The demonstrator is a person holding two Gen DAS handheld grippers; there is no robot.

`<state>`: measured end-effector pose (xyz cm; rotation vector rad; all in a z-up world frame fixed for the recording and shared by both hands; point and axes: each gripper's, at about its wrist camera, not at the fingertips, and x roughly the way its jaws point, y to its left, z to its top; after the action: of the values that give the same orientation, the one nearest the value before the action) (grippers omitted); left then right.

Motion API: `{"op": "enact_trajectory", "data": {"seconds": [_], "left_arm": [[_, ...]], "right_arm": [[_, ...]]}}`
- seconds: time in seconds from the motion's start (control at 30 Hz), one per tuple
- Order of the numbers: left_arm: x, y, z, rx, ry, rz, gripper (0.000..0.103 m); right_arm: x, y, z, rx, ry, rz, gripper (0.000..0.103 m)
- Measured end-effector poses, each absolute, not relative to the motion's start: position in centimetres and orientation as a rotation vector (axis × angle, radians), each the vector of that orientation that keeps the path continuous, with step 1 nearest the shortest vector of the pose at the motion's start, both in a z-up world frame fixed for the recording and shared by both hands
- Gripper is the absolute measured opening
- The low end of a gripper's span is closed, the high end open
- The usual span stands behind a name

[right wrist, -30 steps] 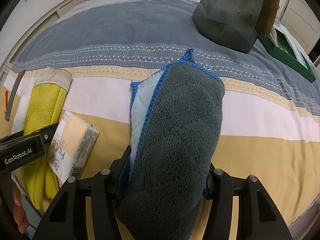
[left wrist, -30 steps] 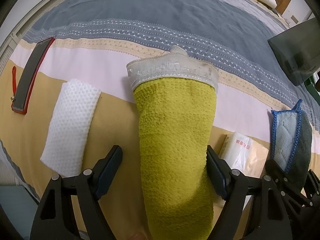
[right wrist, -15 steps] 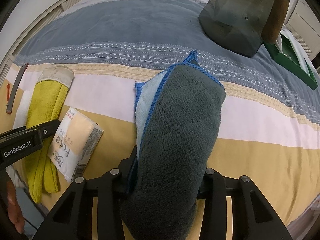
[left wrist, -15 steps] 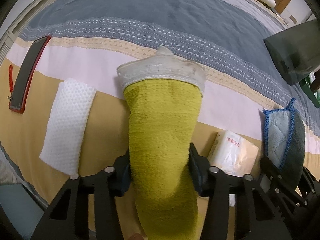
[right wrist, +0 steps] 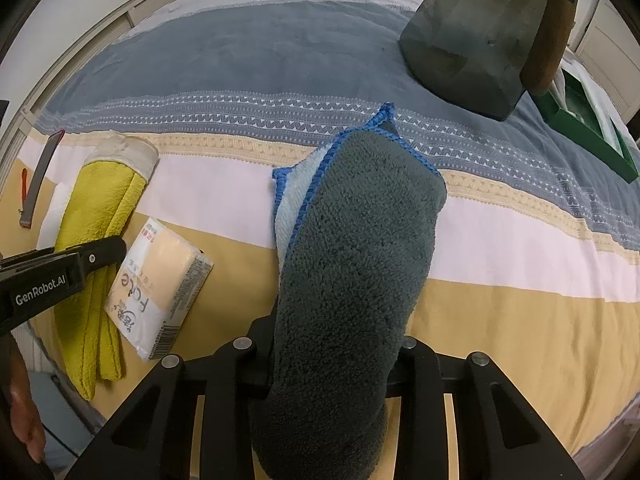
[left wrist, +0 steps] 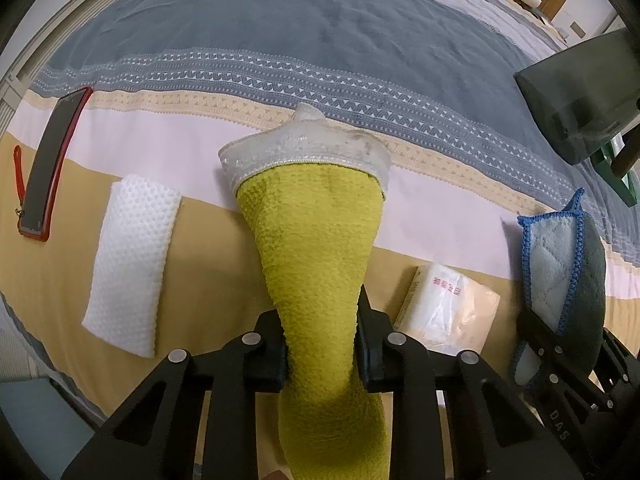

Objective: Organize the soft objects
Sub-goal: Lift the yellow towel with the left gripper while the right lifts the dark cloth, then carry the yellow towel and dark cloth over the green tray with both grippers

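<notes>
My left gripper (left wrist: 322, 340) is shut on a folded yellow towel (left wrist: 316, 248) with a grey-white band at its far end, squeezing its middle over the striped bed. My right gripper (right wrist: 336, 356) is shut on a folded dark grey towel (right wrist: 360, 248) with blue edging and a pale blue inner side. The grey towel also shows in the left wrist view (left wrist: 568, 264), and the yellow towel in the right wrist view (right wrist: 100, 208). A white mesh cloth (left wrist: 134, 256) lies left of the yellow towel.
A tissue pack (left wrist: 448, 308) lies between the two towels, seen too in the right wrist view (right wrist: 160, 284). A red-cased phone (left wrist: 54, 156) lies far left. A dark grey bag (right wrist: 476, 28) with a brown handle and a green tray (right wrist: 588, 128) sit far right on the bedspread (left wrist: 320, 40).
My left gripper closed from open onto the yellow towel and now pinches it tightly. My right gripper stayed shut on the grey towel and shifted slightly.
</notes>
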<state>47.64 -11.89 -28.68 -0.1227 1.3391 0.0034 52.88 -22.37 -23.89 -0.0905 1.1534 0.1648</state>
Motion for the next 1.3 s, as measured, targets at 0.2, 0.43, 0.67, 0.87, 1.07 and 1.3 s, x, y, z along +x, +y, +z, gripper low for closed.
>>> {"op": "enact_trajectory", "data": {"seconds": [0.2,0.43,0.67,0.87,1.07,1.3], "left_arm": [[47.7,-12.1,-26.9,-0.125,1.329,-0.015,0.021],[48.0,-12.9,-24.4,-0.082,1.291,-0.007,0.021],[47.1,-14.8,-21.3,-0.036,1.266,-0.037,0.021],[46.4,-18.6,-20.1,0.005,1.263,-0.125,0.021],[46.1,-23.9,-20.2,0.042,1.280,-0.226,0.020],[46.1,-30.5,-20.4,0.122,1.259,-0.338,0.021]], "right_arm": [[52.6,-23.4,-23.2,-0.084,1.131,0.156,0.031],[52.3,-24.9,-22.1,-0.064,1.101,0.161,0.030],[51.4,-27.0,-21.0,-0.029,1.086,0.170,0.030],[50.4,-29.3,-19.6,-0.009,1.076,0.169,0.030],[48.8,-33.2,-18.5,0.003,1.086,0.125,0.030],[46.9,-39.6,-17.6,0.039,1.087,0.019,0.030]]}}
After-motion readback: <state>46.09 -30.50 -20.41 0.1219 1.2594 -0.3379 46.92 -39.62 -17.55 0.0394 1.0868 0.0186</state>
